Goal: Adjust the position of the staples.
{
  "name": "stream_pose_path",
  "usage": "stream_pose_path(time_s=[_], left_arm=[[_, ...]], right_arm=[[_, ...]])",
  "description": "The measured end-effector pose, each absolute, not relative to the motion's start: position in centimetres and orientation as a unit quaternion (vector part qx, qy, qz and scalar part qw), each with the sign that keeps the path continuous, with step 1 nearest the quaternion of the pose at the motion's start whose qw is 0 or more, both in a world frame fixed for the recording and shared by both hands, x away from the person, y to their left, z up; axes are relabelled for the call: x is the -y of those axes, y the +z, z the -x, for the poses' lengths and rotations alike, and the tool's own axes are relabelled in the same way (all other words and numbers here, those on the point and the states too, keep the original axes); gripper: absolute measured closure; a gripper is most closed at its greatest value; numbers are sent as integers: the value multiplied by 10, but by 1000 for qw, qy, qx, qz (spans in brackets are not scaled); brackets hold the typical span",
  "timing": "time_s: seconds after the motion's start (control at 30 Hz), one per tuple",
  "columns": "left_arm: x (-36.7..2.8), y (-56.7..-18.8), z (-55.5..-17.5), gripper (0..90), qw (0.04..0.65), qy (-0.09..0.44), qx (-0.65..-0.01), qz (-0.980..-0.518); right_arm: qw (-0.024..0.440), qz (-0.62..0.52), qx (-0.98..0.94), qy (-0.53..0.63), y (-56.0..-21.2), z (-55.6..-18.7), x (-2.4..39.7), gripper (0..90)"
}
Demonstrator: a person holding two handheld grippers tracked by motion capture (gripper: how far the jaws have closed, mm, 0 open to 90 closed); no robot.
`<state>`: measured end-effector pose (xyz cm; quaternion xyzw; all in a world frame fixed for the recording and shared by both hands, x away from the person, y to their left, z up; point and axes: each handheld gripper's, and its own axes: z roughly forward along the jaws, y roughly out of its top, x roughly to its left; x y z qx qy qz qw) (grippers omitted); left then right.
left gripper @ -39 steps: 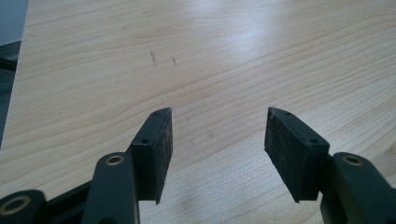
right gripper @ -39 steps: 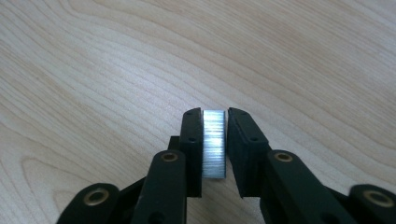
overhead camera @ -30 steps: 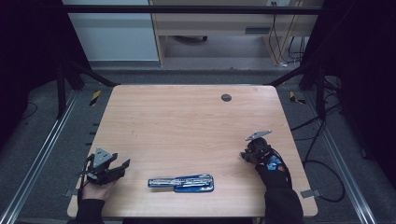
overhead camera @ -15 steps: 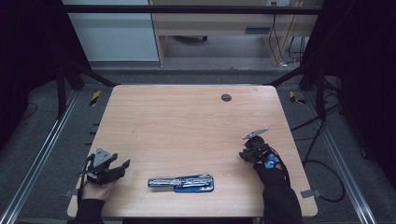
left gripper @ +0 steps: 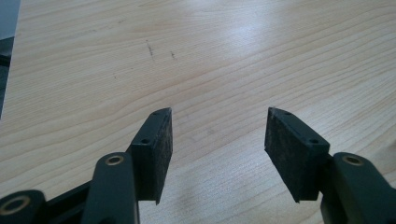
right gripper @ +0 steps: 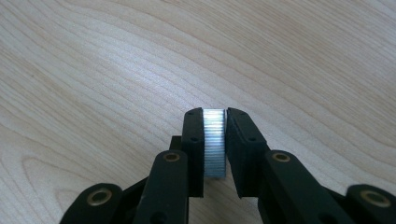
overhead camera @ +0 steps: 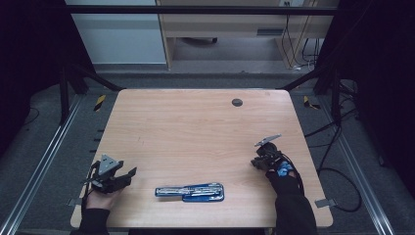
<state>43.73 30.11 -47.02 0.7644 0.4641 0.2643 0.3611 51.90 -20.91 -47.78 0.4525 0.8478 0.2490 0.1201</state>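
Observation:
A short silver strip of staples (right gripper: 215,144) stands between the pads of my right gripper (right gripper: 215,113). Its jaws have just been closing and now press on the strip from both sides. In the high view that right gripper (overhead camera: 259,161) rests low over the wooden table (overhead camera: 195,127) near the right edge. A blue and silver stapler (overhead camera: 191,192) lies flat near the front edge, between the two hands. My left gripper (overhead camera: 128,172) sits at the front left with its jaws pointing right. Its pads stand wide apart over bare wood, so the left gripper (left gripper: 217,135) is open and holds nothing.
A small dark round grommet (overhead camera: 237,102) is set in the table near its far edge. Metal rails run along both sides of the table, and cables lie on the floor at the right.

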Motion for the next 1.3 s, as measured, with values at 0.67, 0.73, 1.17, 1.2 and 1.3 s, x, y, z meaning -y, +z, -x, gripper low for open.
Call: stream_pose_path(time_s=[0.67, 0.73, 1.17, 1.2, 1.3], left_arm=[[-301, -470, -437, 417, 361, 263, -462, -766], [-301, -470, -437, 417, 361, 263, -462, -766], [-300, -471, -437, 416, 360, 260, -460, -769], [-300, -471, -437, 416, 360, 260, -460, -769], [-300, -471, -437, 416, 360, 260, -459, -770]], right_arm=[[119, -395, -859, 303, -452, -505, 214, 779], [118, -392, -860, 304, -450, -504, 214, 779], [105, -322, -881, 331, -434, -497, 205, 780], [104, -321, -882, 330, -433, -496, 204, 780], [101, -315, -884, 331, -432, -496, 202, 780]])
